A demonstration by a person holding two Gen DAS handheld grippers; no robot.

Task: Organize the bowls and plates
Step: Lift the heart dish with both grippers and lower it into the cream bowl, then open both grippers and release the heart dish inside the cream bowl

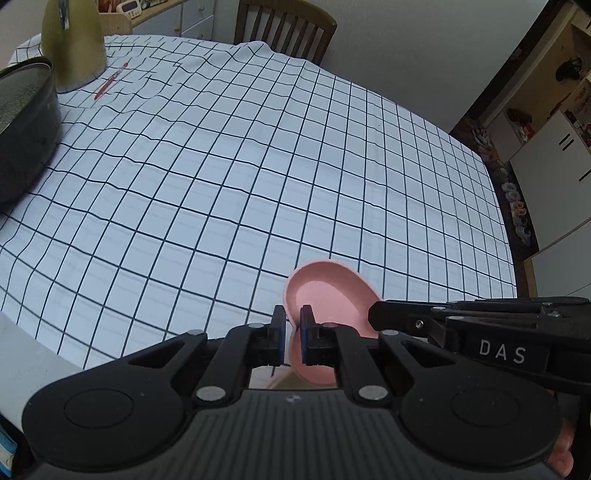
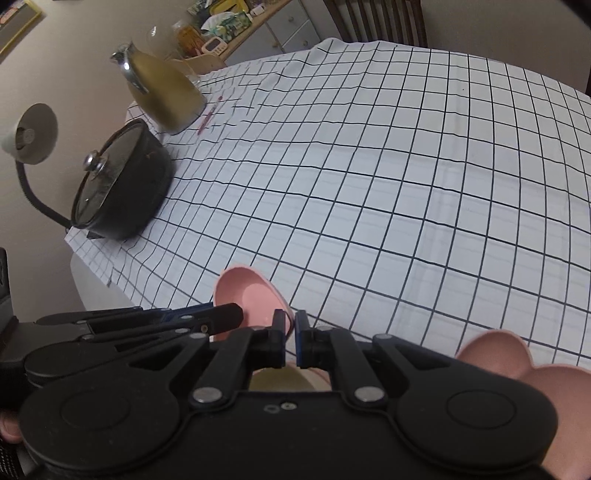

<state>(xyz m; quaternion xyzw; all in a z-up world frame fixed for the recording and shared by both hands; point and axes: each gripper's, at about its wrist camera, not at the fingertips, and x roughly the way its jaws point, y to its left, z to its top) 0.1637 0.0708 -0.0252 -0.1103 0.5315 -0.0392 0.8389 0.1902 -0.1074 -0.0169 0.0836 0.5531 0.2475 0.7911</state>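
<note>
A small pink bowl (image 1: pixel 325 295) is held tilted above the checked tablecloth (image 1: pixel 258 166). My left gripper (image 1: pixel 293 332) is shut on its near rim. My right gripper (image 2: pixel 291 338) is shut on the same bowl (image 2: pixel 247 295) at its other rim, and its fingers (image 1: pixel 391 314) show at the right of the left wrist view. The left gripper's fingers (image 2: pixel 207 314) show at the left of the right wrist view. A pink lobed plate (image 2: pixel 517 358) lies at the table's near edge, partly hidden behind my right gripper.
A black pot with a glass lid (image 2: pixel 122 184) and an olive jug (image 2: pixel 162 96) stand at the table's left side, with a red pen (image 2: pixel 208 116) beside them. A desk lamp (image 2: pixel 33 134) is left of the pot. A wooden chair (image 1: pixel 284 29) stands behind the table.
</note>
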